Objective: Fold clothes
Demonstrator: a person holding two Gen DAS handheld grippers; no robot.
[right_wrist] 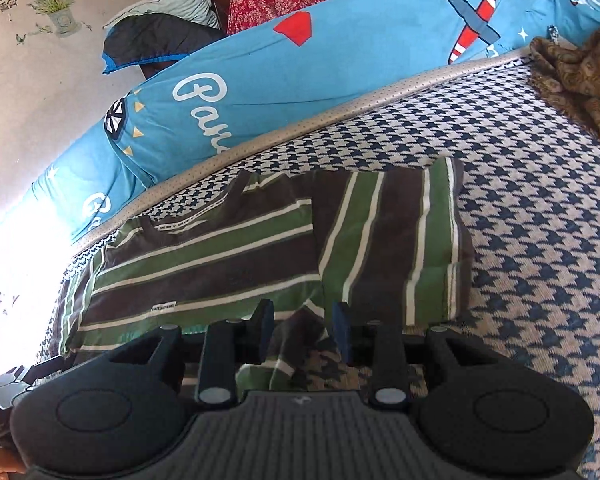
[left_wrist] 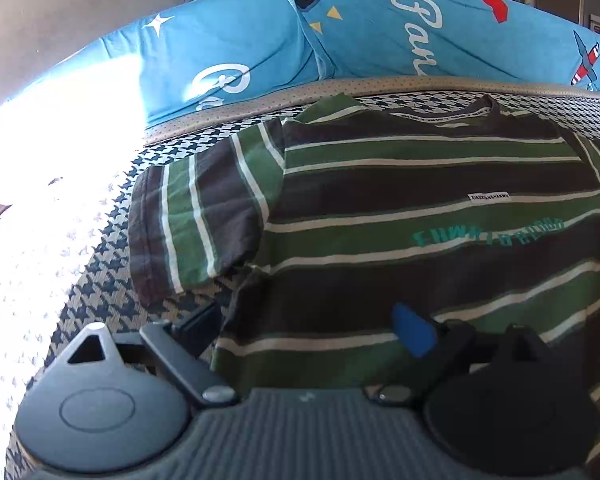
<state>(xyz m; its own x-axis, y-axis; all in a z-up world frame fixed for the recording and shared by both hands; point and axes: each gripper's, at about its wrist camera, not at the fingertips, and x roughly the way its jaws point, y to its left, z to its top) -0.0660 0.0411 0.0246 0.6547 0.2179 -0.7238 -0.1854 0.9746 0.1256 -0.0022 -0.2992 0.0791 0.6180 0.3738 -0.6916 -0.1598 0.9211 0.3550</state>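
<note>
The left gripper [left_wrist: 306,324], spread wide, straddles the striped shirt [left_wrist: 420,184]'s side edge on the houndstooth mat [left_wrist: 112,292]. The right gripper [right_wrist: 303,330], narrowly parted, pinches nothing. Closing too shallow could snag one layer, skewing the fold.

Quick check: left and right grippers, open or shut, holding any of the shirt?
Left gripper: open wide over the striped T-shirt, gripping nothing.
Right gripper: partly open; shirt fabric lies between the fingers, pads not pressing on it.

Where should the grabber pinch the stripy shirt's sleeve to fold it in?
I'd pinch the sleeve at its outer cuff edge, coming from the outer side over the checked mat. The striped shirt lies flat, and that sleeve sticks out sideways with its hem free, so the left gripper, jaws wide apart, could likely slip a finger under it.
</note>
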